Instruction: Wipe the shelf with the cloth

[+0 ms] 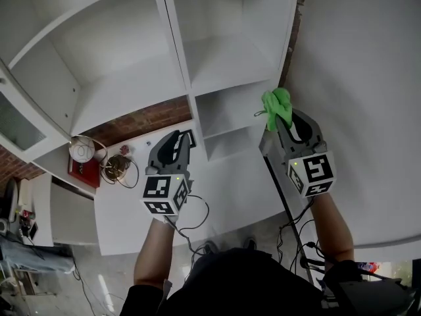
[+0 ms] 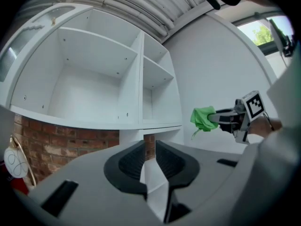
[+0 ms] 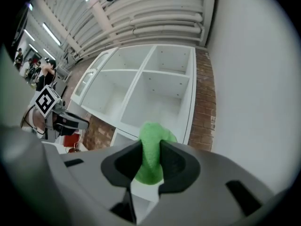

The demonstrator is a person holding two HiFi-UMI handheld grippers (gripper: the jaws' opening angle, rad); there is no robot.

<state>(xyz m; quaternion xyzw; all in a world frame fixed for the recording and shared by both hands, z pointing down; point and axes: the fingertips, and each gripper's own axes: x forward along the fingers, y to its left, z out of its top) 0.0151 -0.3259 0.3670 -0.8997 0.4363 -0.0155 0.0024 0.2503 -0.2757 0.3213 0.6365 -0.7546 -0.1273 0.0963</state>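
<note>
Plainly the right gripper [image 1: 275, 125] is the nearer one. Its jaws are clamped on the green cloth [image 1: 277, 105], which bunches out past the tips, near the right edge of the white shelf [image 1: 227, 71] ahead and not visibly touching any board. The left gripper [image 2: 149, 157] hangs lower, jaws a narrow gap apart, holding nothing.

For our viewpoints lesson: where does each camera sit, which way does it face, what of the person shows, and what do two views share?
Head view: on the head, facing forward and down at the shelf; forearms, left gripper, right gripper holding the cloth.
Left gripper view: rides that gripper, faces the shelf; own jaws empty.
Right gripper view: rides that gripper, faces the shelf; jaws clamp the cloth.
Shared: each gripper view shows the other gripper.
</note>
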